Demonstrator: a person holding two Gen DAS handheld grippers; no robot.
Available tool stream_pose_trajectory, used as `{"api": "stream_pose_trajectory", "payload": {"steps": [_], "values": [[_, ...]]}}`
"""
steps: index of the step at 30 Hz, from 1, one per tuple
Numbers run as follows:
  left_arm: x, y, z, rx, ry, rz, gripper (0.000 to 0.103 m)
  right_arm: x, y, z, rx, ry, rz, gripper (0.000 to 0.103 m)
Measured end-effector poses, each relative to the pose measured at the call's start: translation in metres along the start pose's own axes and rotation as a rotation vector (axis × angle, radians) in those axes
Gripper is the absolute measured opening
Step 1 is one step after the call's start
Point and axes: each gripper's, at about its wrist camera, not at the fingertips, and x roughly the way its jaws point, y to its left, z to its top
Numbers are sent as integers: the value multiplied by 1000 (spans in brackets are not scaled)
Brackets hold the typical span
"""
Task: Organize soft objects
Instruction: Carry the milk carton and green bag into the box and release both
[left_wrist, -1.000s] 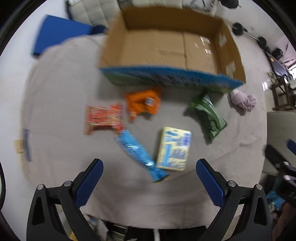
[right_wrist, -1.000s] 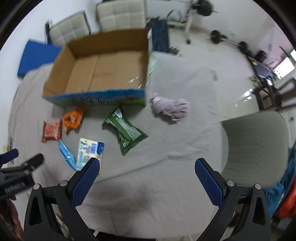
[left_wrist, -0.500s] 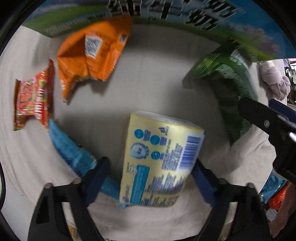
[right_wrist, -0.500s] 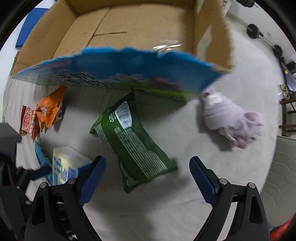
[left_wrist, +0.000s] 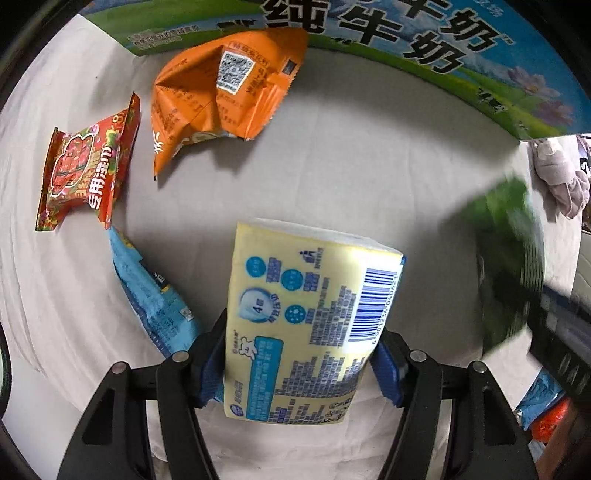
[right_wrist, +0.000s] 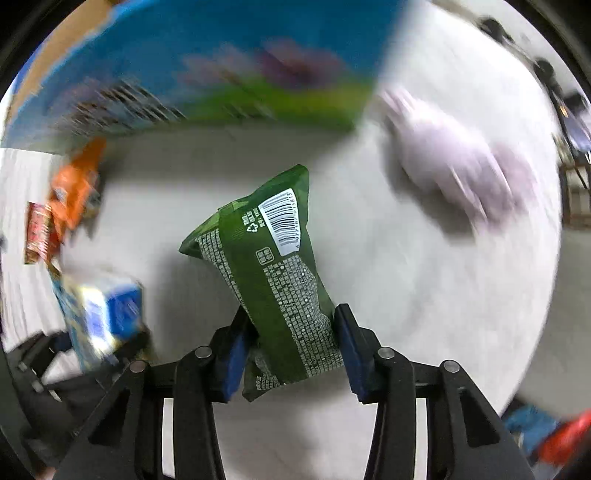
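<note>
My left gripper is shut on a yellow tissue pack, its blue pads pressing both sides. My right gripper is shut on a green snack bag and holds it off the grey cloth. The green bag shows blurred in the left wrist view; the yellow pack shows blurred in the right wrist view. An orange packet, a red packet and a light blue packet lie on the cloth. A lilac soft cloth bundle lies to the right.
The cardboard box's printed blue-green front wall stands just behind the packets, also in the right wrist view. The grey cloth covers the table.
Both grippers dropped to the table and closed: the left on the yellow tissue pack, the right on the green snack bag, which now lifts off the cloth.
</note>
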Motion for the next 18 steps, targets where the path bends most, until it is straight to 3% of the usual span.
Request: {"api": "stream_pose_trajectory", "payload": {"steps": [5, 10, 12, 18], "values": [[-2, -8, -7, 5, 5, 13, 65, 15, -10, -20, 48, 39, 7, 50], [14, -12, 5, 17, -4, 38, 65, 33, -5, -4, 54, 29, 1, 51], [11, -14, 3, 16, -9, 42, 65, 39, -2, 0, 56, 18, 2, 46], [-17, -27, -9, 31, -65, 58, 65, 9, 0, -14, 67, -29, 11, 39]]}}
